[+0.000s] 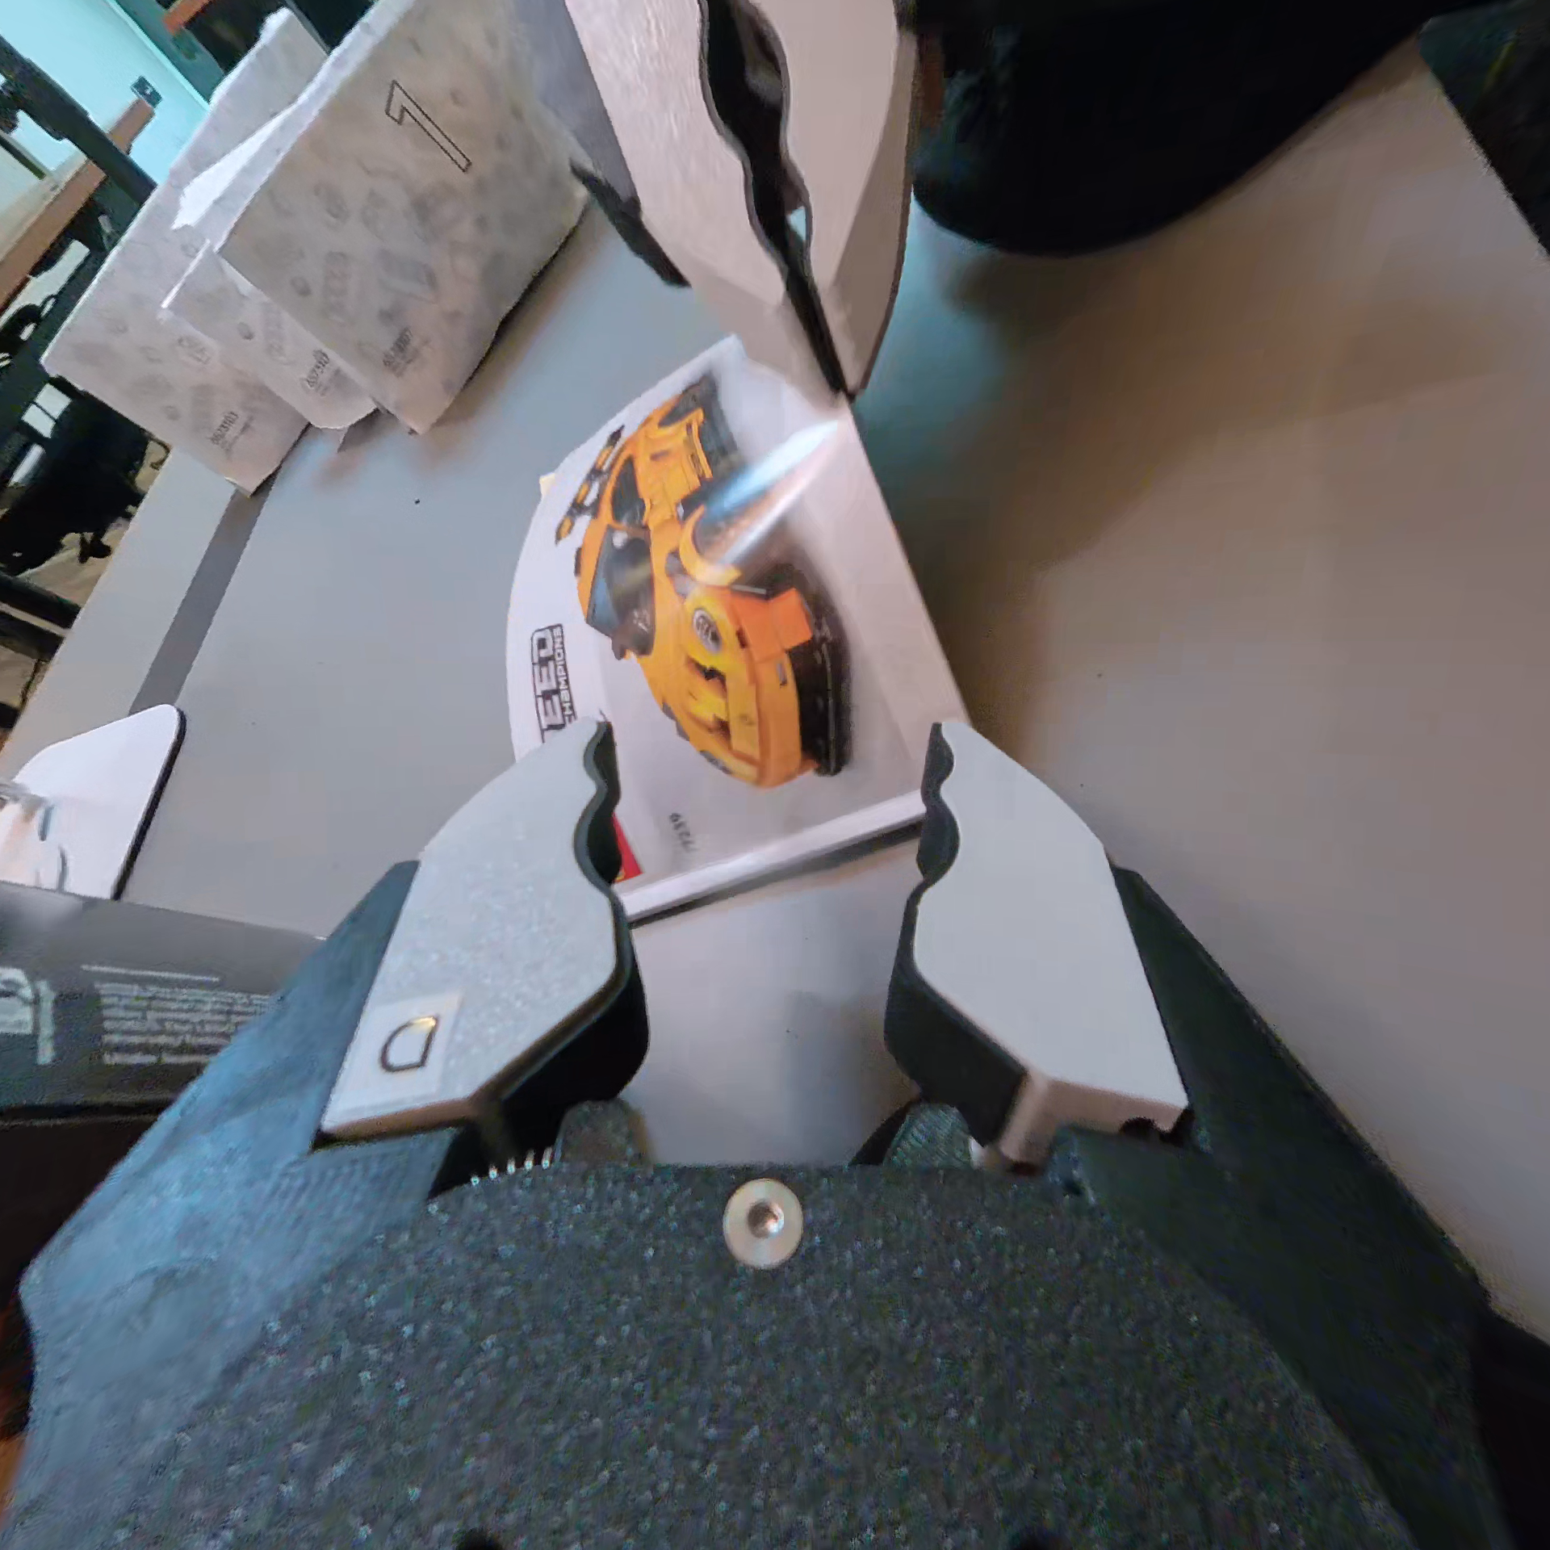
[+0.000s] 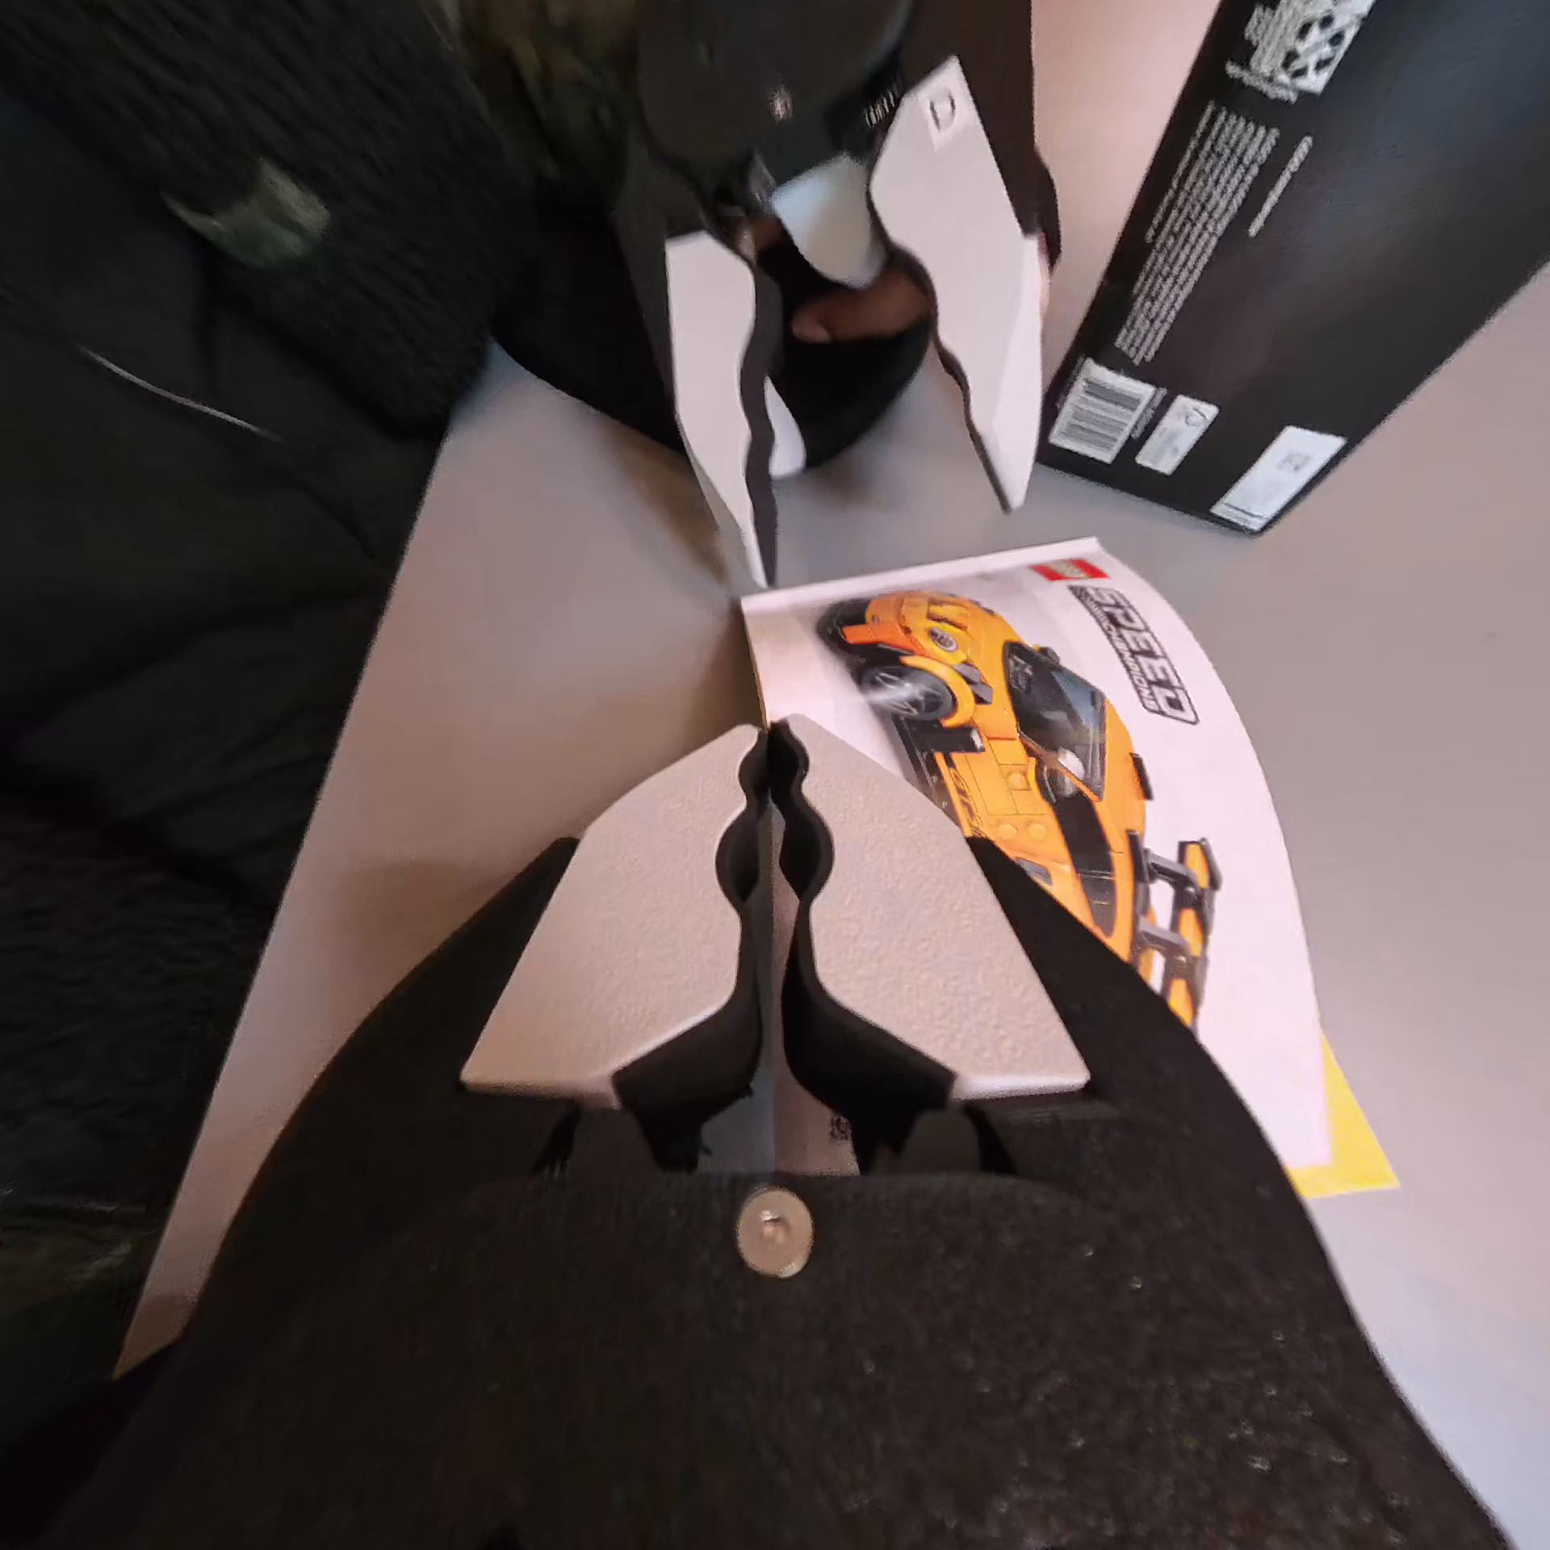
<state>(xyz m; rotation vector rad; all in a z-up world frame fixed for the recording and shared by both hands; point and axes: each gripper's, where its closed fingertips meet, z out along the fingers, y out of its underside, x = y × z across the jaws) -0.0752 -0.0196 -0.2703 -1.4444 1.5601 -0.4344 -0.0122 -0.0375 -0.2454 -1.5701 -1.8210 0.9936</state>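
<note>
While both tools crowd the same corner of the grey table [image 1: 377,671], it is the right gripper [image 2: 770,746] that has something. Its jaws are pressed together along the spine-side edge of the booklet [image 2: 1048,797], whose cover shows an orange toy car. A sliver of white paper shows between the dark pads lower down, so it looks pinched rather than merely touched. The booklet lies face up near the table's edge, close to the person's dark clothing [image 2: 210,419], with a yellow sheet [image 2: 1342,1162] peeking out from under its far corner. To my eye that bite sits right at the margin, a slim purchase on limp, glossy pages. A pinch this shallow would want a slow, level hand, since the cover already curves a little. Opposite, the left gripper [image 2: 885,537] is spread wide and holds nothing. One fingertip hangs just beside the booklet's corner, and in its own view the jaws straddle the booklet's near edge without closing on it. As for containers, a black box [image 2: 1300,252] with printed panels sits just beyond the booklet; only its outside shows, so I cannot tell what is in it or whether it is open. Farther back, a few white paper bags [image 1: 335,252] lean overlapped on one another. They appear shut, and nothing inside can be made out.
</note>
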